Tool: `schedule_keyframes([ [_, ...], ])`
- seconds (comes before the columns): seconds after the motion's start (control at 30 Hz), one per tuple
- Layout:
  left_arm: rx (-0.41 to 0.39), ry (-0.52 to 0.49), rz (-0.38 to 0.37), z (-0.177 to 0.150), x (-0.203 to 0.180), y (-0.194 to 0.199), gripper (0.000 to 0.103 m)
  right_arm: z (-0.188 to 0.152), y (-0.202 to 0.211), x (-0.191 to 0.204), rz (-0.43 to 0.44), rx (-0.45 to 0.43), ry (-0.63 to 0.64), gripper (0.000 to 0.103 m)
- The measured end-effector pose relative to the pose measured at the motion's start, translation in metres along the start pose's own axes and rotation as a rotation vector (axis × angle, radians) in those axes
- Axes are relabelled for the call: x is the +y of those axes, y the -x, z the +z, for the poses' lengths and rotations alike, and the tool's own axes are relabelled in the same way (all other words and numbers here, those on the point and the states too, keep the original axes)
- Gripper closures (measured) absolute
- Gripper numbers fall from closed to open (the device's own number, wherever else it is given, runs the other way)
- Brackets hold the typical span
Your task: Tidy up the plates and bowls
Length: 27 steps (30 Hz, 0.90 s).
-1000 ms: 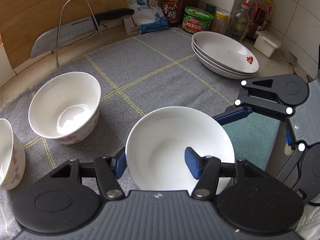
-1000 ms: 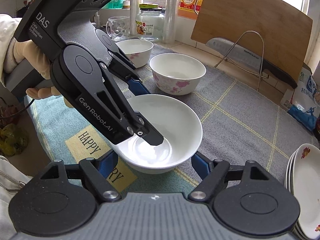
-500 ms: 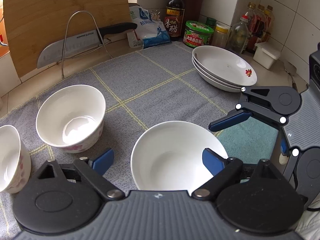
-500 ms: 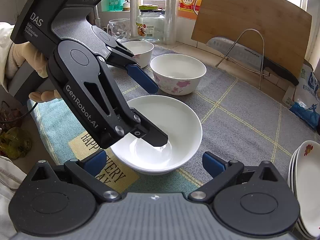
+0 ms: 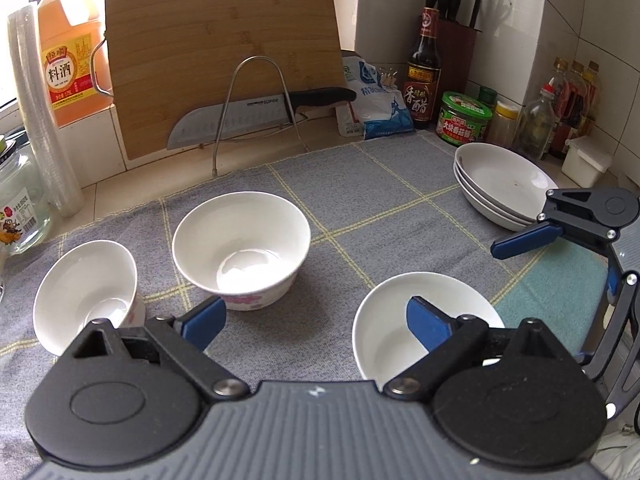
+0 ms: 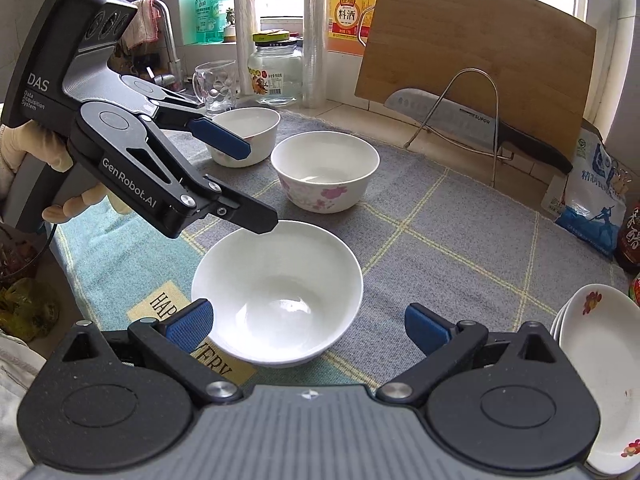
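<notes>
- Left gripper point(image 5: 312, 322): jaws wide apart and gripping nothing; they have just been opening. In its own view one blue pad hangs over the plain white bowl point(image 5: 426, 326), the other over bare mat point(image 5: 360, 200).
- Right gripper point(image 6: 308, 326): released as well, spread to either side of the same bowl point(image 6: 278, 292), no pad on it; its jaws have also just been opening.
- That bowl sits free near the mat's front edge, partly on the teal patch with lettering.
- Risk: the left gripper's dark finger point(image 6: 256, 214) hangs just above the bowl's rim, so a careless swing could clip it and skid or tip the bowl toward the front edge.
- Risk: a pinch on one thin rim may let the glazed bowl slip (slick surface, I judge).
- Floral bowl point(image 5: 242, 254) stands mid-mat, empty; a second floral bowl point(image 5: 86, 294) near the left edge is empty too.
- Stacked plates point(image 5: 500, 186) lie at the mat's far right corner, with nothing on the top one.
- Beyond the mat, a jar point(image 6: 276, 68) holds something I cannot make out.
</notes>
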<state>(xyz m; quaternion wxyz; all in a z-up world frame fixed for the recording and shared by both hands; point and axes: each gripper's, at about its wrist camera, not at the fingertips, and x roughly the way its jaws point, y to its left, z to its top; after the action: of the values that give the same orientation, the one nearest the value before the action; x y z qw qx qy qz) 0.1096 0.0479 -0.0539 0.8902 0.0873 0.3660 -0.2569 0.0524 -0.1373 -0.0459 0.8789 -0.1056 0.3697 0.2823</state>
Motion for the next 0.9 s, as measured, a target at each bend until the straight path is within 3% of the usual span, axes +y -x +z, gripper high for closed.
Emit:
schedule_keyframes([
  [0.37, -0.028, 0.028, 0.171, -0.009, 0.022, -0.015, 0.006, 0.024, -0.009, -0.017, -0.006, -0.017, -0.017, 0.000],
  [0.9, -0.059, 0.057, 0.163, -0.003, 0.027, -0.041, 0.006, 0.082, -0.055, -0.047, 0.065, -0.004, -0.004, 0.000],
])
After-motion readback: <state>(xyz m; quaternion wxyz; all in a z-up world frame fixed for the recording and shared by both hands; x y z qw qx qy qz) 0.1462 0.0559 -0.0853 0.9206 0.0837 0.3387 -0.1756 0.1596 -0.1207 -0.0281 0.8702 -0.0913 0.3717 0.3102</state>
